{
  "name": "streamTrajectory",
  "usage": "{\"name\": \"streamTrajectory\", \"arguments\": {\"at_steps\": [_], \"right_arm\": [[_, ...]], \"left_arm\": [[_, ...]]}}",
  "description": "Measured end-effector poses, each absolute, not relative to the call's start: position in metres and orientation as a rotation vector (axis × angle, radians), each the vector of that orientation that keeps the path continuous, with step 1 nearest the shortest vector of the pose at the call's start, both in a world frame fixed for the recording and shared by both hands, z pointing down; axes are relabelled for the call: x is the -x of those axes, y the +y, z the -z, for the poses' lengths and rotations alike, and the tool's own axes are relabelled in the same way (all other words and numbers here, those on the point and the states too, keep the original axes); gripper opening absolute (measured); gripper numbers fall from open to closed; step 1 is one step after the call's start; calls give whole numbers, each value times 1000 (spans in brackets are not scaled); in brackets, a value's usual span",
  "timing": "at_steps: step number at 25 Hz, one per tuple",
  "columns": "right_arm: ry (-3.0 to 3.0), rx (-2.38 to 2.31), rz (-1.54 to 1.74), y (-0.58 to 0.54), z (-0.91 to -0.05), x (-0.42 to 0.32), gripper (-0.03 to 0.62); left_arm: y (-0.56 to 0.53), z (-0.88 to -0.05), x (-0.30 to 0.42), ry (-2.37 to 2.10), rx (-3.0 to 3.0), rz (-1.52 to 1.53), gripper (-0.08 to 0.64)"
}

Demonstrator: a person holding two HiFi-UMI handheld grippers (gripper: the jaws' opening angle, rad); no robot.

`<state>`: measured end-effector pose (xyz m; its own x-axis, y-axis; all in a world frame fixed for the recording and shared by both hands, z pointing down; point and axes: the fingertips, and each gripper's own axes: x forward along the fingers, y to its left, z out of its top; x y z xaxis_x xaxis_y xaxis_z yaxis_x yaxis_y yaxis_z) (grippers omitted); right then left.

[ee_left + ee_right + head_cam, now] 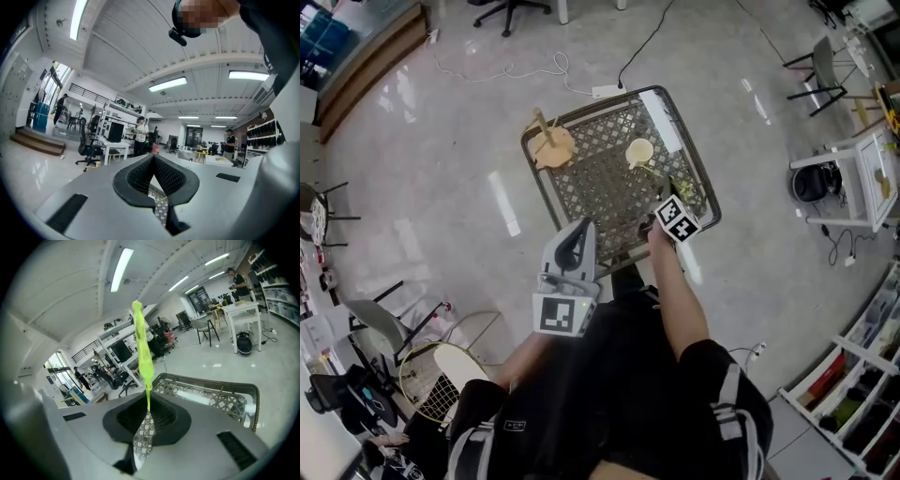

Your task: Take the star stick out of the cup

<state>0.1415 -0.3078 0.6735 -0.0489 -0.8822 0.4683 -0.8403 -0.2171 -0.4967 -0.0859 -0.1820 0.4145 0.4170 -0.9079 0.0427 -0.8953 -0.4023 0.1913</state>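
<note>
A thin lime-green star stick (142, 348) stands up from my right gripper (148, 404), whose jaws are shut on its lower end. In the head view that gripper (667, 206) hovers over the near right part of the lattice table (591, 187), and the green stick (659, 176) shows just beyond it. The pale cup (639, 151) stands apart on the table, behind the gripper. My left gripper (578, 232) is held off the table's near edge. In its own view its jaws (153, 158) meet at the tips with nothing between them.
A wooden stand with a peg (550, 145) sits at the table's far left corner. A white strip (662, 118) lies along the far right edge. Cables, chairs and a white shelf unit (867, 178) stand on the shiny floor around the table.
</note>
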Motion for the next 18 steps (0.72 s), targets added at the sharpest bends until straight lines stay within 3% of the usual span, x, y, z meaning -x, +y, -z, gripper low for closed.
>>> {"name": "streamTrajectory", "arguments": {"at_steps": [18], "right_arm": [[2425, 2049, 794, -114, -539, -68, 21]], "left_arm": [[-70, -417, 120, -1623, -2507, 54, 15]]}}
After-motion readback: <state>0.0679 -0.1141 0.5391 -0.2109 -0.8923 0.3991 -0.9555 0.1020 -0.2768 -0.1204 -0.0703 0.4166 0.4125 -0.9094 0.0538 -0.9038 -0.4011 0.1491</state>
